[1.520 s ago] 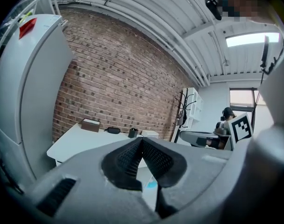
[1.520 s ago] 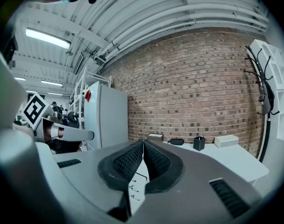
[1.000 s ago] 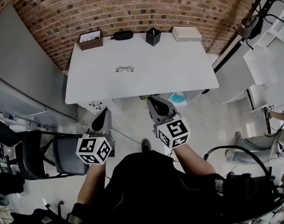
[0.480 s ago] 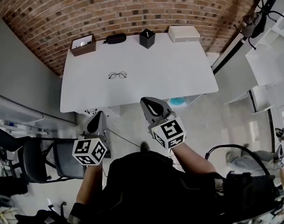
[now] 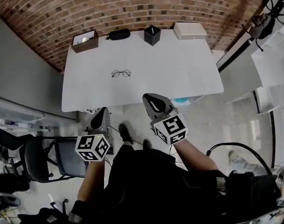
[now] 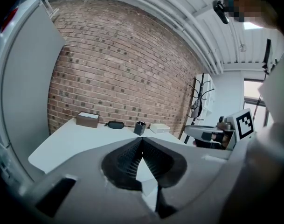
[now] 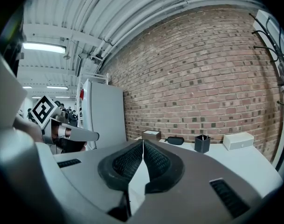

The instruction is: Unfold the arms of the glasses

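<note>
The glasses are lying left of centre on the counter. The left hand-held gripper and the right hand-held gripper are hovering short of its near edge, both clenched and empty. If they are arriving at the thin frame without opening, they are likely skidding or bending it.

Head cam: we look steeply down from over the person's shoulders, facing fwd toward the brick wall. The whole white table sits in the upper frame, some way off; left gripper and right gripper are nearer, below it. Left gripper cam: we sit low behind its jaws, approx level, facing across the table to the wall; right gripper shows at the right edge. Right gripper cam: same setup, w/ left gripper at its left edge. All 3 views share the table's far row: brown box, black case, black cup, white box.
</note>
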A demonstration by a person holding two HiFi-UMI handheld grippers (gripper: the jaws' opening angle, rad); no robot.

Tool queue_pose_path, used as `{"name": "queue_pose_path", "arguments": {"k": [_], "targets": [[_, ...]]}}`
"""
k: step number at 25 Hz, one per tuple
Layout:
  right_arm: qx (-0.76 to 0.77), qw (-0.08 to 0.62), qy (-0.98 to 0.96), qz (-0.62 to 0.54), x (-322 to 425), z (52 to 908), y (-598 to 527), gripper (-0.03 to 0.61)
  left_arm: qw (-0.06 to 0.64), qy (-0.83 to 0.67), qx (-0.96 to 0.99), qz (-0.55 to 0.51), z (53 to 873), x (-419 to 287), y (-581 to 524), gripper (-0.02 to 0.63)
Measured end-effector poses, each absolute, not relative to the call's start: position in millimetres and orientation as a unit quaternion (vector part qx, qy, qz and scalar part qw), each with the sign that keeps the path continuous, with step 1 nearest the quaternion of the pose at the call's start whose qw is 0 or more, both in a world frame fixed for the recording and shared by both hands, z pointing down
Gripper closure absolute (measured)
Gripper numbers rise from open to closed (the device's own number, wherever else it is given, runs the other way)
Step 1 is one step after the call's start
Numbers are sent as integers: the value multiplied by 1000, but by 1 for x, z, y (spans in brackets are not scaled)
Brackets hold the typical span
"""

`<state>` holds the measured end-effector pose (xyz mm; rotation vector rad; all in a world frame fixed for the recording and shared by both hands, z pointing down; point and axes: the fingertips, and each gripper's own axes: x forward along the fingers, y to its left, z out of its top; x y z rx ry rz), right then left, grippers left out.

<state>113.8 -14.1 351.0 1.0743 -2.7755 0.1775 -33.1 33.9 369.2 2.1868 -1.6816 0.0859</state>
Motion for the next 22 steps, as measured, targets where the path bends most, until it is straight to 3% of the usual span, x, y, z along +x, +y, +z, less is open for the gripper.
{"name": "queue_pose_path", "arguments": {"k": [12, 22], "targets": [[379, 106, -917, 65, 66, 370, -83, 569, 212, -567, 795, 41, 396, -79, -45, 604], [398, 174, -895, 101, 34, 430, -138, 569, 242, -529, 811, 65, 440, -103, -115, 604]]}}
